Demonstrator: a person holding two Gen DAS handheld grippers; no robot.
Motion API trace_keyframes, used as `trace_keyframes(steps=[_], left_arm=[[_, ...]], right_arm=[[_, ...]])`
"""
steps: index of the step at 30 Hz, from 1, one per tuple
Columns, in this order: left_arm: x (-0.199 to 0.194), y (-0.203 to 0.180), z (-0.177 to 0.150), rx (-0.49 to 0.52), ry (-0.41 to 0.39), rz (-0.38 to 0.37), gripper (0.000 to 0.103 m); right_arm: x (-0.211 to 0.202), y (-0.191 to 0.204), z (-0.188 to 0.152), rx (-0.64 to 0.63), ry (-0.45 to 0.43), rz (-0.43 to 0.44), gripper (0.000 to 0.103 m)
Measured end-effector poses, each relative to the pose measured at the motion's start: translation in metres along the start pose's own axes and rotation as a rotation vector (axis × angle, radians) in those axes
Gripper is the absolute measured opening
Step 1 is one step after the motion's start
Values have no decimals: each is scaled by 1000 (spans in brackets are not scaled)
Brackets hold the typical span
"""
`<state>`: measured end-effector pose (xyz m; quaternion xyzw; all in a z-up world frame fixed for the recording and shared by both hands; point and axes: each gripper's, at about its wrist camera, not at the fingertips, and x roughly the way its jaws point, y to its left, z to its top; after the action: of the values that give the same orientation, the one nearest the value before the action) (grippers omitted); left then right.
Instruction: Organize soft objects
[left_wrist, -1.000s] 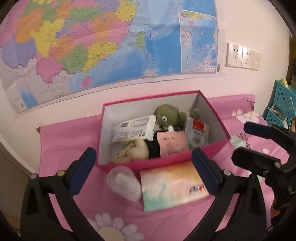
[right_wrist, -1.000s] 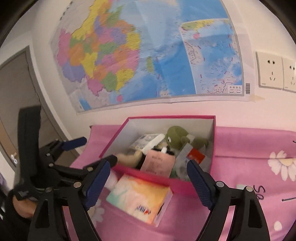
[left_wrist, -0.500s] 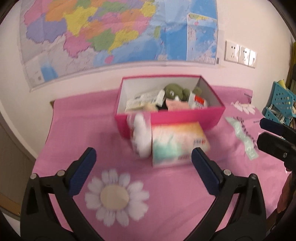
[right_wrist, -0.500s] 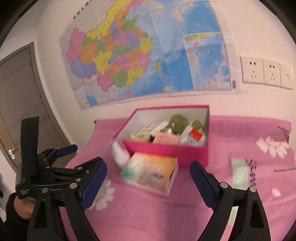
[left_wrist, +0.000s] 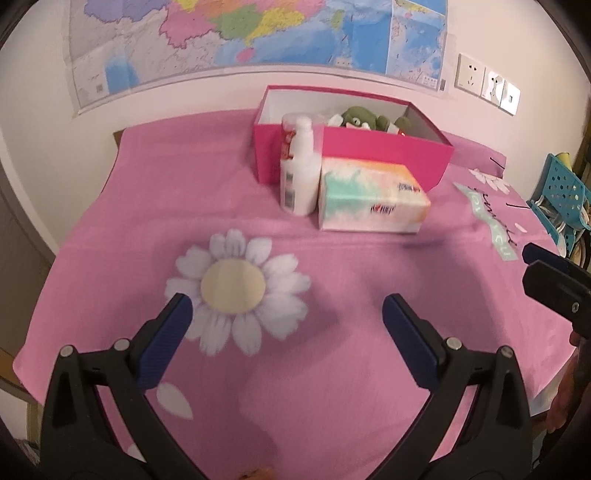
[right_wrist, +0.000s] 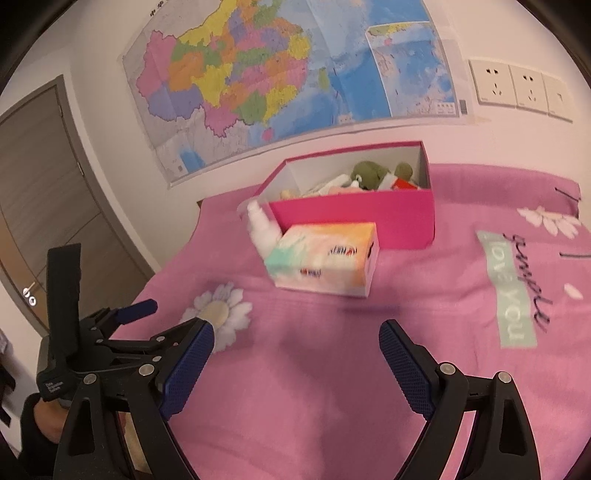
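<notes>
Because the pink box (left_wrist: 384, 155) has high walls, most of what it holds is hidden; only a green soft toy (left_wrist: 360, 117) shows clearly, and the packets around it are too blurred to identify. A white bottle (left_wrist: 299, 173) stands upright against the box's front, touching a pastel tissue pack (left_wrist: 369, 201) lying beside it on the pink cloth (left_wrist: 332, 369). Both the left gripper (left_wrist: 282, 341) and the right gripper (right_wrist: 295, 363) hover with jaws wide apart and empty, well short of these things.
</notes>
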<state>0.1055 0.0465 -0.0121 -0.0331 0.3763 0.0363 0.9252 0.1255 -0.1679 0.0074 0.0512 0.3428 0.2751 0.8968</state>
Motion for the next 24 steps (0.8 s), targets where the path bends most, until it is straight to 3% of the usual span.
trace_keyframes(steps=[12, 24], left_arm=[[-19, -4, -15, 4, -27, -34, 103], [-32, -6, -24, 11, -43, 2, 103]], right_arm=[[-20, 12, -14, -39, -32, -62, 93], [-37, 15, -19, -48, -62, -64, 93]])
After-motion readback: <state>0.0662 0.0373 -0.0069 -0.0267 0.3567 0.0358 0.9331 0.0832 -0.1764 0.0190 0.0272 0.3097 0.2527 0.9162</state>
